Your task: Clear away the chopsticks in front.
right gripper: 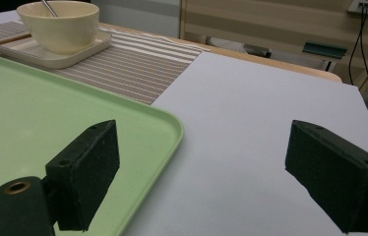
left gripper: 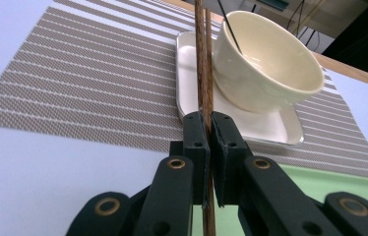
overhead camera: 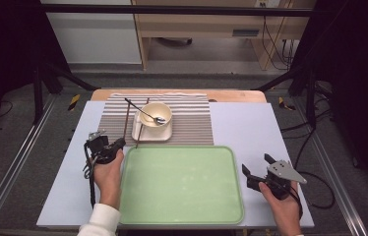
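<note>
While the left tool [left gripper: 209, 129] clamps a pair of brown chopsticks [left gripper: 203, 59] between its jaws, the sticks run over the striped mat [overhead camera: 192, 125] toward the worktop's [overhead camera: 251, 128] far edge, just left of the plate [overhead camera: 145, 132] that carries the bowl [overhead camera: 156, 114]. The right tool [right gripper: 201, 172] stands wide with nothing in it, over the worktop's near right corner, beside the green tray's [overhead camera: 182, 182] right rim.

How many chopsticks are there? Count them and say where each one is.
2. Both chopsticks are pinched side by side in the left claw, running up past the left side of the bowl and over the striped placemat. None seems hidden.
</note>
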{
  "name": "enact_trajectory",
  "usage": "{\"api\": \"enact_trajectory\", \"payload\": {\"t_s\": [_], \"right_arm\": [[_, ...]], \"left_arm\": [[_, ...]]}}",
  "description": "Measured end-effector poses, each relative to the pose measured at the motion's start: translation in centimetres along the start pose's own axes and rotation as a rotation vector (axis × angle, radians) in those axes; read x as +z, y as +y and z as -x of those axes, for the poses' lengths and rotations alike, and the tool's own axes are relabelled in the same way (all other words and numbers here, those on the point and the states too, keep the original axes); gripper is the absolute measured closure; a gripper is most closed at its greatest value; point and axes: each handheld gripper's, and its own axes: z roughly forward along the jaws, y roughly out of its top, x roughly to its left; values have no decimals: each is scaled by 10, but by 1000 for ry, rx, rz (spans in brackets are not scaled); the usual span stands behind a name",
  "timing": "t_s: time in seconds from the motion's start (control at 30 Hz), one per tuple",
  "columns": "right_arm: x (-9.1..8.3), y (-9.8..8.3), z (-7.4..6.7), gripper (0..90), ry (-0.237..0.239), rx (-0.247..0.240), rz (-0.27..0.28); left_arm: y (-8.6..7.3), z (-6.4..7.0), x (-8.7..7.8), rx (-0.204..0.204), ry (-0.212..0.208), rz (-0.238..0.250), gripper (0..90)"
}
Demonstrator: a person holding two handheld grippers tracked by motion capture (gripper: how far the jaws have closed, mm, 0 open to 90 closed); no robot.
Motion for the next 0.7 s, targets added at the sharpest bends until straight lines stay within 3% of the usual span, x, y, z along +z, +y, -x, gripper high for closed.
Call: {"api": "enact_trajectory", "payload": {"t_s": [0.13,0.33,0.7], "right_arm": [[0,1,0,132,3,-2,7],[0,1,1,131,6,4,6],[-2,1,2,130,7,18,14]], "left_arm": [[-10,6,-13,9,-11,2,856],[-18,4,-16,-17,-9,-8,856],[-26,9,-26,-24,15,-34,856]]}}
